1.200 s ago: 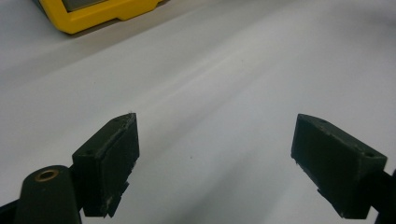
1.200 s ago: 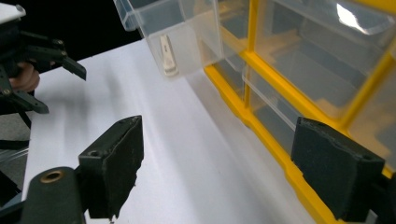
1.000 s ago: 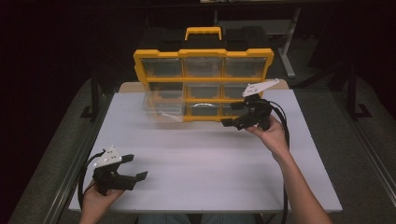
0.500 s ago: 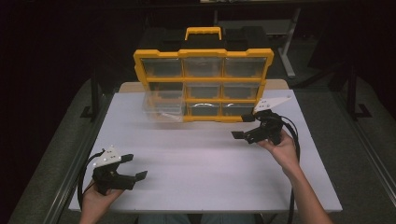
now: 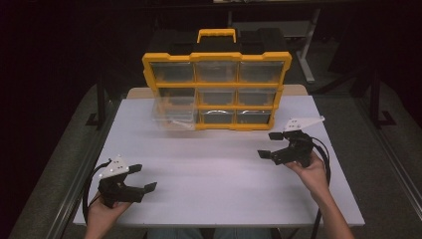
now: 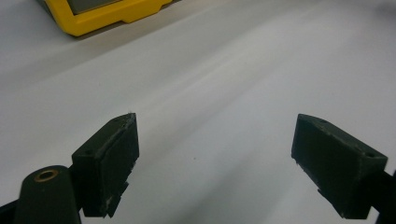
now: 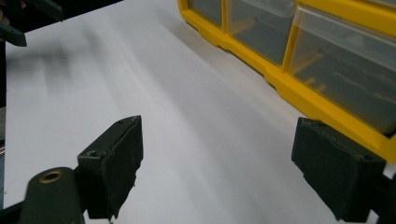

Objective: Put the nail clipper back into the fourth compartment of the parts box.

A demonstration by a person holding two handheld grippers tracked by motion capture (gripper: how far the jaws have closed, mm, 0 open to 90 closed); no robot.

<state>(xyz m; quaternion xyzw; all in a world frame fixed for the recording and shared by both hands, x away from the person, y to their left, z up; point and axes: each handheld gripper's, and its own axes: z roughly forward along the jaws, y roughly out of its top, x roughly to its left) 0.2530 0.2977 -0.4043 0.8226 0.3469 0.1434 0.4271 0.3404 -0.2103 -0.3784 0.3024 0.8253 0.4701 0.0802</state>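
My left gripper (image 5: 130,182) rests near the table's (image 5: 209,169) near-left corner, jaws spread wide on nothing, just as a second ago. Farther in, a clear drawer (image 5: 171,114) juts toward me from the lower-left bay of the yellow organizer (image 5: 217,89), unmoved since then; its long axis appears to run near-to-far, open end facing me. The organizer stands upright at the far middle, broad face toward me, handle (image 5: 216,35) up, long axis left-to-right. At right, my right gripper (image 5: 271,145) has drawn back from the organizer's lower-right drawers to the open table, jaws parted and empty. I judge that contact there is finished and the protruding drawer is the likely remaining work.
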